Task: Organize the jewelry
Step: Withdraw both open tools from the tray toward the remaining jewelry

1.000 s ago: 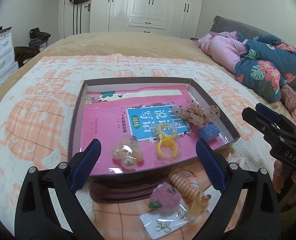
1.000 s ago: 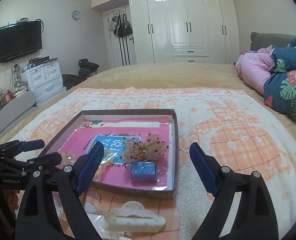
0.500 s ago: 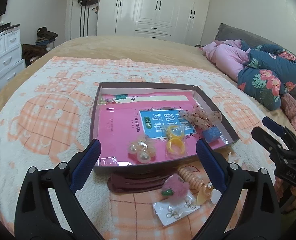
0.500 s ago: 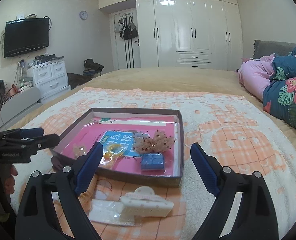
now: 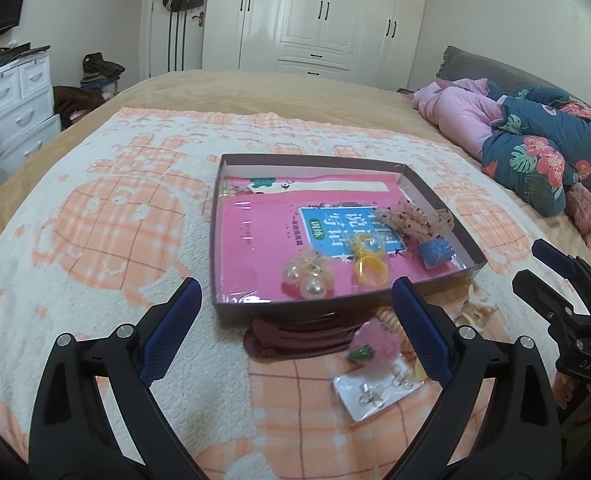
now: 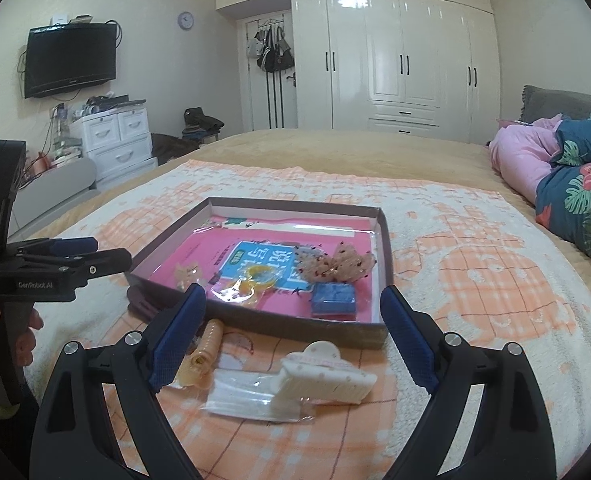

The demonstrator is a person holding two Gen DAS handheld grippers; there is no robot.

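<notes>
Both tools hang above the near edge of the bed, jaws spread wide, nothing between them.

Risks, as I judge them:
- The white hair clip (image 6: 327, 376) lies on a loose clear bag (image 6: 251, 400). A pinch taken low could catch the film with the clip, or only the film.
- The earring card (image 5: 375, 392) is flat on the fleecy blanket (image 5: 107, 216); wide fingers could slide over it or snag the pile.
- The pink pom-pom (image 5: 375, 344) and the spiral hair tie (image 6: 207, 344) lie close together; one grab could take both.
- The box (image 5: 219, 232) is shallow and light; a nudge to its near wall could shift it and scatter the pearl earrings (image 5: 307, 280), yellow ring (image 5: 369, 268), bow (image 5: 415, 218) and blue block (image 5: 435, 254) inside.

Positions: the clip sits just ahead of the right gripper (image 6: 295, 340), roughly between its fingertips and below them. The card and pom-pom lie just inside the right-hand finger of the left gripper (image 5: 295, 328). A dark red item (image 5: 295, 336) is partly under the box's near wall; what it is, I cannot tell.
</notes>
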